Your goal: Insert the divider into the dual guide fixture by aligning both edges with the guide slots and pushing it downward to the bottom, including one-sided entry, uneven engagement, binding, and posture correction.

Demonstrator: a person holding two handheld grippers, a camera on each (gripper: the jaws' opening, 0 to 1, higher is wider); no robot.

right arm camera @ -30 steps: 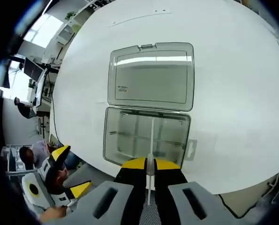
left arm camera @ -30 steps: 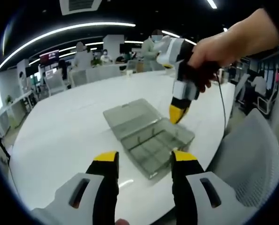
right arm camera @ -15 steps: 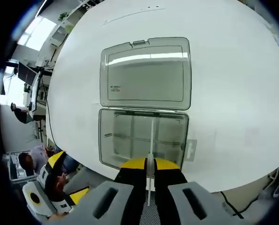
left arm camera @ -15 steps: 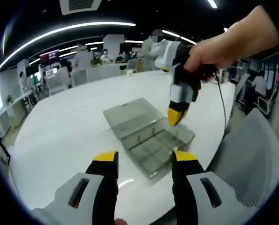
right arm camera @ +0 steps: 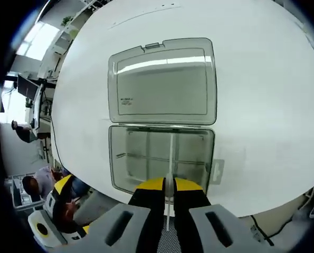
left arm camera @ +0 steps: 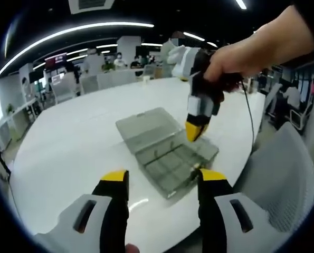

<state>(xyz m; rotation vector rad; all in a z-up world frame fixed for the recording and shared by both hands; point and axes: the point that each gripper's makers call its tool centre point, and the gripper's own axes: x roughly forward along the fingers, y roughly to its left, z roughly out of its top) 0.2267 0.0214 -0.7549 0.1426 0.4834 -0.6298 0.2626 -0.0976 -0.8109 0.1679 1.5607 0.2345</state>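
A clear grey plastic box (right arm camera: 161,158) lies open on the white table, its lid (right arm camera: 163,83) flat behind it. Thin partitions cross its base. My right gripper (right arm camera: 169,185) is shut on a thin clear divider (right arm camera: 170,153), held upright over the middle of the box base. In the left gripper view the same box (left arm camera: 170,158) lies ahead, and the right gripper (left arm camera: 194,130) hangs over its far right side in a person's hand. My left gripper (left arm camera: 159,179) stands open, low and short of the box, with nothing between its jaws.
The white table (left arm camera: 72,137) is large and round. A grey mesh chair (left arm camera: 288,174) stands at its right edge. Desks, chairs and people fill the far office. A small latch tab (right arm camera: 217,171) sticks out from the box's right side.
The right gripper has shifted a little to the left over the box, still holding the divider. My left gripper stays open, now slightly lower in its view.
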